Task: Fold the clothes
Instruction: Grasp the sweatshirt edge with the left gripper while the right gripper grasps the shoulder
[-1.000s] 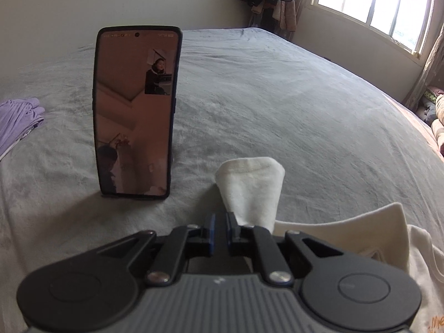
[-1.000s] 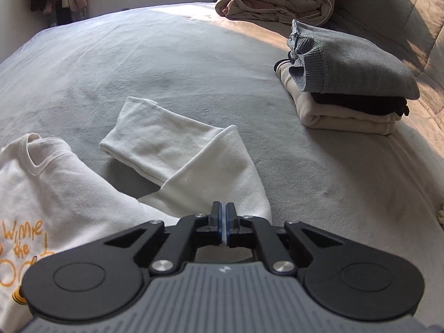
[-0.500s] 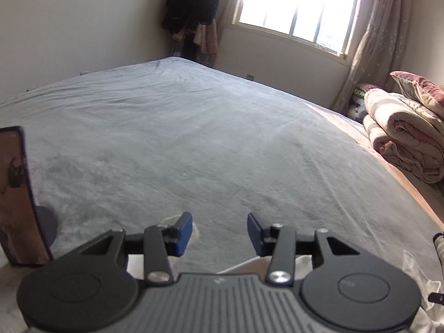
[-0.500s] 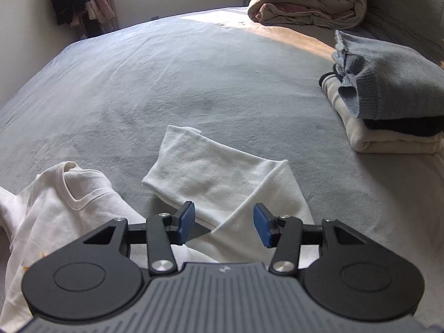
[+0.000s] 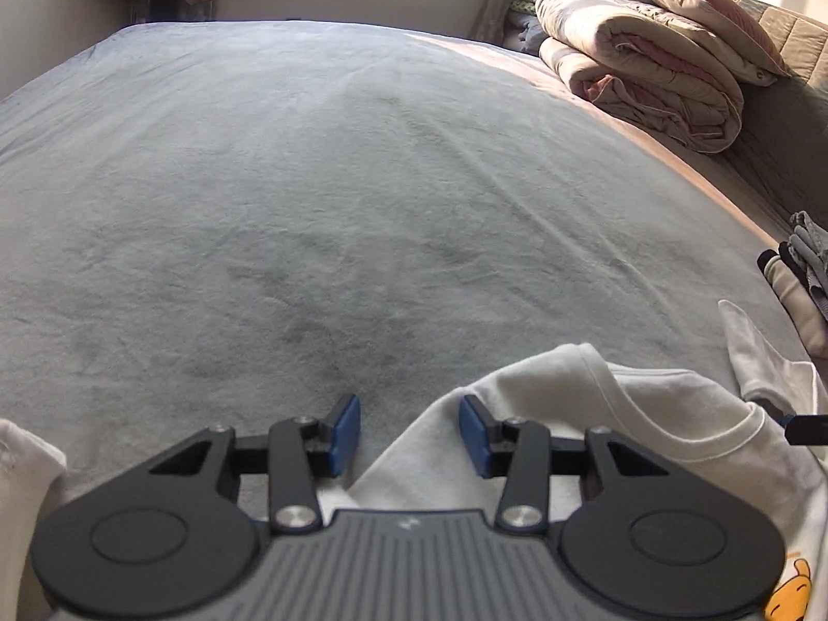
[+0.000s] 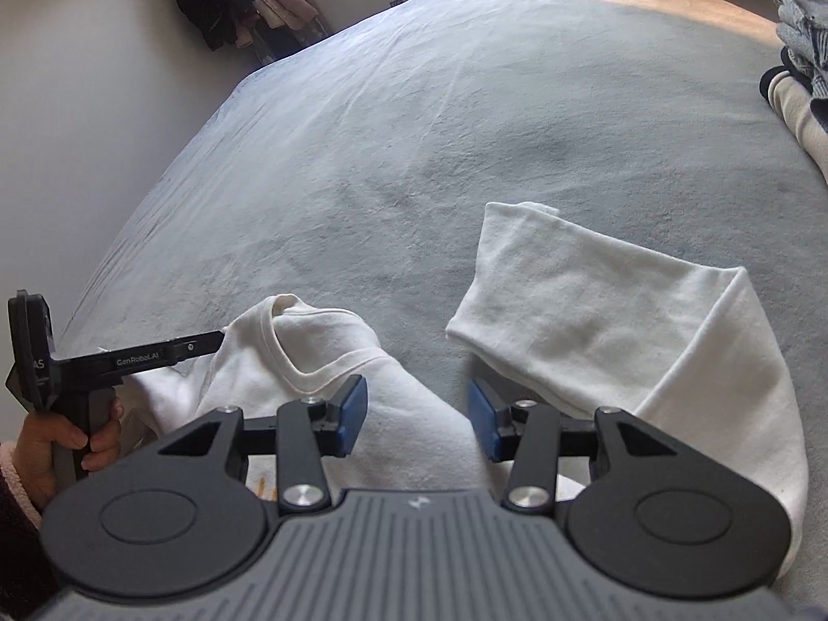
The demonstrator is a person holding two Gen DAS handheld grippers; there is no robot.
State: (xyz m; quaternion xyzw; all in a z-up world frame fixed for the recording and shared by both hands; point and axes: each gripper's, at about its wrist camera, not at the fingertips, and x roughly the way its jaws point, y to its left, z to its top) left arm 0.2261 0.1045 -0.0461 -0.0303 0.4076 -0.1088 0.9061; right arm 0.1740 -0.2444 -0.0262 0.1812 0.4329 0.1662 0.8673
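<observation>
My right gripper is close to me, and its blue fingers are closing a little but hold nothing. They hang over the white shirt, which lies crumpled on the grey bed. My left gripper has its fingers about half open, and they hold nothing too; the shirt's edge sits under one of them. A white sleeve lies folded just past my right fingers. Farther off, a pile of folded clothes sits by the bed's edge, and a rolled quilt lies at the far end
</observation>
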